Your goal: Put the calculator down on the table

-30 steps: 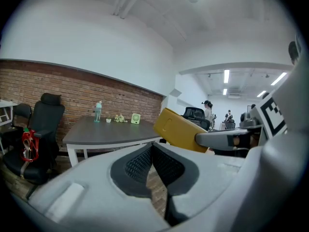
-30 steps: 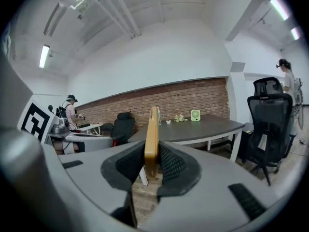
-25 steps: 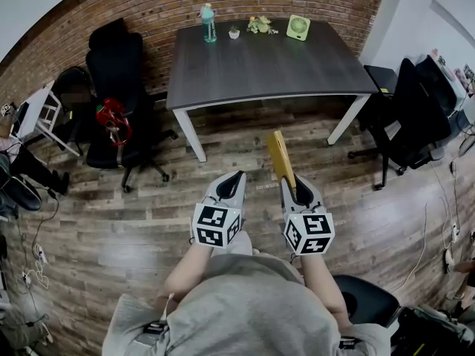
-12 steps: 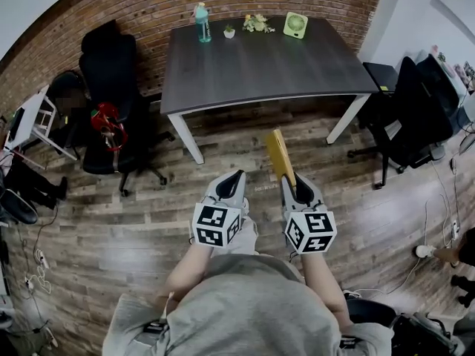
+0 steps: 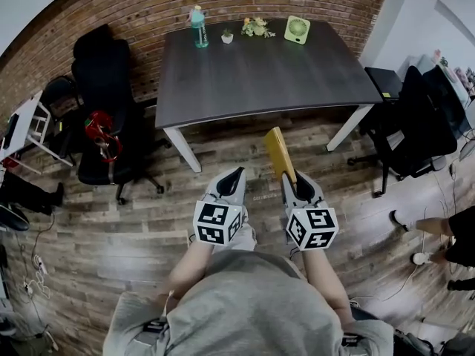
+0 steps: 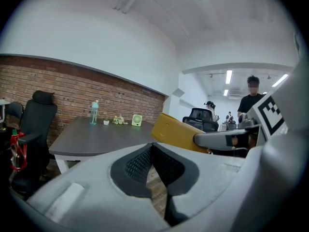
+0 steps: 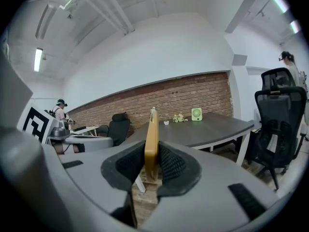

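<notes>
The yellow calculator (image 5: 279, 154) stands on edge in my right gripper (image 5: 291, 178), which is shut on its lower end over the wooden floor. In the right gripper view the calculator (image 7: 151, 139) shows edge-on between the dark pads (image 7: 170, 162), rising above them. My left gripper (image 5: 236, 173) hangs beside it, shut with nothing in it; its pads (image 6: 140, 164) meet in the left gripper view, where the calculator (image 6: 175, 131) also shows at the right. The dark grey table (image 5: 260, 76) lies ahead, a short way beyond both grippers.
At the table's far edge stand a bottle (image 5: 197, 27), a small pot (image 5: 227, 36), little figures (image 5: 257, 26) and a green fan (image 5: 297, 29). Black office chairs stand left (image 5: 102, 102) and right (image 5: 415, 121) of the table. Another person's leg (image 5: 430, 227) shows at the right.
The table has drawn nearer in the head view as both grippers moved forward together. The calculator stays held the same way. A person's leg has come into view at the right.
</notes>
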### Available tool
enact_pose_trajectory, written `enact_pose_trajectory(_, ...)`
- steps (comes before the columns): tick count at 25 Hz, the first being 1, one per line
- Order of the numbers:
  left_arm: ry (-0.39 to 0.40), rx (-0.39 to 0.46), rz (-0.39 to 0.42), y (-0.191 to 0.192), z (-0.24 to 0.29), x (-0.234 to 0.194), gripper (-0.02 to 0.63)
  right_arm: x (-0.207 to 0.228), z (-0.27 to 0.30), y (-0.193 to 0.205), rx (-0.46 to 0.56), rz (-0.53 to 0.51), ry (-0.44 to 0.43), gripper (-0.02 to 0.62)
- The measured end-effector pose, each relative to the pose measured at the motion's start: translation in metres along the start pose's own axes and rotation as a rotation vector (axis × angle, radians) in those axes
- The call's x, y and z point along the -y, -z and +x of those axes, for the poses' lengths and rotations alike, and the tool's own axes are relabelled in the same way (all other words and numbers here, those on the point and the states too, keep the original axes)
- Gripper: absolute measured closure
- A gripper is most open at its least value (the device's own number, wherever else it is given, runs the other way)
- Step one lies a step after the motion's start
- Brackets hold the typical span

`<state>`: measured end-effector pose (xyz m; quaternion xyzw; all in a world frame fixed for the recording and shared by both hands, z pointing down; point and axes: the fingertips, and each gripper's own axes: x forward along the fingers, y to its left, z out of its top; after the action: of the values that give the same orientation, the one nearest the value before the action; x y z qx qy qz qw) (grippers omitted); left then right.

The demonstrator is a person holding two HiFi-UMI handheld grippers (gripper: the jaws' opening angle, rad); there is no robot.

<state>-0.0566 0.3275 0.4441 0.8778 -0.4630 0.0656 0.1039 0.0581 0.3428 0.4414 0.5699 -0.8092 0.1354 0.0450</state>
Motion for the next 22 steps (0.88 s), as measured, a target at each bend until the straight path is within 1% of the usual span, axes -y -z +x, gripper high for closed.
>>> enact_pose_trajectory(13,-0.008,-0.002,-0.006,-0.044,0.086,-0.086,0.588,0.021,0.116,-0.055,0.019,-0.009,0.012,0.512)
enact_pose_trajectory(22,0.002,-0.010,-0.012,-0.060,0.144,-0.135,0.588,0.040,0.187,-0.070,0.003,-0.012,0.031,0.512)
